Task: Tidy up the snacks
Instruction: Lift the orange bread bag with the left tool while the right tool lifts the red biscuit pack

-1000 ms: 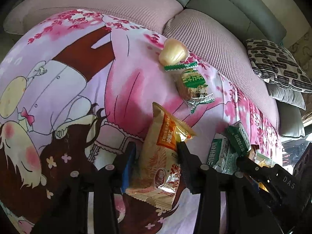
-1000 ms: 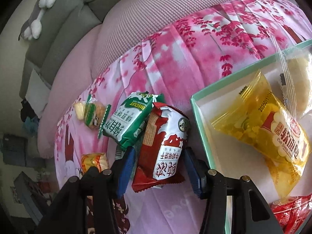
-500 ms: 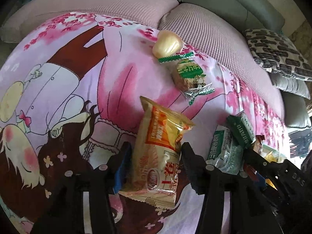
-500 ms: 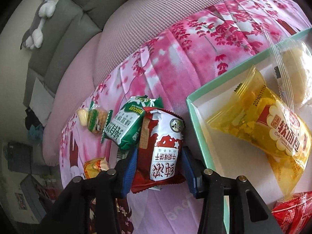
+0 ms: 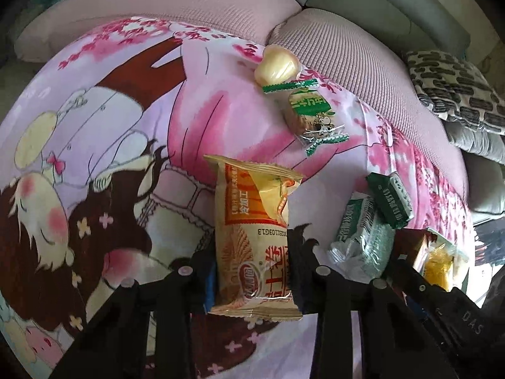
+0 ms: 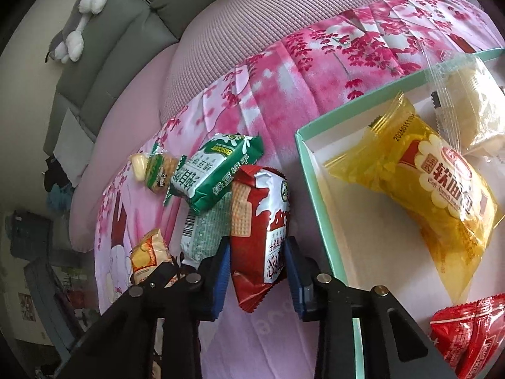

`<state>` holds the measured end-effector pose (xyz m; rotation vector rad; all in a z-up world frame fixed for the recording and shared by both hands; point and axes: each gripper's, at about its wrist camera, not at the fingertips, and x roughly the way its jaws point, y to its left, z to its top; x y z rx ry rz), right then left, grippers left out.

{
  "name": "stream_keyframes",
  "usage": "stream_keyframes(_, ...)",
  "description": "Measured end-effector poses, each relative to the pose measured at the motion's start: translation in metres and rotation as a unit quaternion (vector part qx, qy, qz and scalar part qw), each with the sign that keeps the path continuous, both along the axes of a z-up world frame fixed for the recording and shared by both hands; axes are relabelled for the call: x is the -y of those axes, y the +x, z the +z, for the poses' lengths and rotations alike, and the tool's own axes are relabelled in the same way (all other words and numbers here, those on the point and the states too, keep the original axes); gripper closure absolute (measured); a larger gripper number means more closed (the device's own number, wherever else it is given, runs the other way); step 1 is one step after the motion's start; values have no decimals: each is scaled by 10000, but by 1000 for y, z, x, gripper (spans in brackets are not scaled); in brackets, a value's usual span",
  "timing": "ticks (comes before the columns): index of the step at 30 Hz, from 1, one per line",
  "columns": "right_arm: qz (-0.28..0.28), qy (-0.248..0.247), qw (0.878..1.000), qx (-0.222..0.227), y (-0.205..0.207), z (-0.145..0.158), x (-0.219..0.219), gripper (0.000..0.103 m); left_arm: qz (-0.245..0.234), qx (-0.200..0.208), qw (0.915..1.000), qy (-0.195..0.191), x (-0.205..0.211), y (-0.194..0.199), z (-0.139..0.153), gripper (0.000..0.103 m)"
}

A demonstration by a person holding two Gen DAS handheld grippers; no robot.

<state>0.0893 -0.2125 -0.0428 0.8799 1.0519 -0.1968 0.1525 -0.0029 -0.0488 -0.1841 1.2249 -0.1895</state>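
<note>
My left gripper (image 5: 252, 268) is shut on an orange and tan snack packet (image 5: 255, 237), held upright above the pink cartoon blanket (image 5: 110, 126). My right gripper (image 6: 257, 271) is shut on a red and white biscuit packet (image 6: 260, 230), just left of the mint-rimmed white box (image 6: 311, 183). The box holds a yellow bread bag (image 6: 419, 189), a clear-wrapped pastry (image 6: 473, 110) and a red packet (image 6: 470, 331). Green biscuit packets (image 6: 217, 170) lie on the blanket beyond the red packet.
A small green-wrapped cracker (image 5: 309, 113) and a pale yellow jelly cup (image 5: 276, 64) lie at the blanket's far edge. Green packets (image 5: 375, 214) lie right of my left gripper. Pink sofa cushions (image 5: 347, 47), a patterned pillow (image 5: 454, 91) and a plush toy (image 6: 79, 15) lie behind.
Both grippers have closed further on their packets. The orange packet now stands straighter in the left gripper. The red packet has lifted and moved nearer the box.
</note>
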Motion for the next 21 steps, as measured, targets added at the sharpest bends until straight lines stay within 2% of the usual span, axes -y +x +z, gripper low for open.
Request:
stream_keyframes(4, 14, -33, 10000, 31, -3, 2, 0, 76, 8, -16, 9999, -165, -1, -8, 3, 66)
stream_keyframes(12, 102, 228, 9990, 373, -28, 6, 2, 76, -55, 25, 9995, -319, 0, -25, 12, 66)
stream_keyframes(21, 288, 192, 9945, 990, -60, 35, -2, 76, -119, 370, 9988, -293, 5, -32, 39, 66)
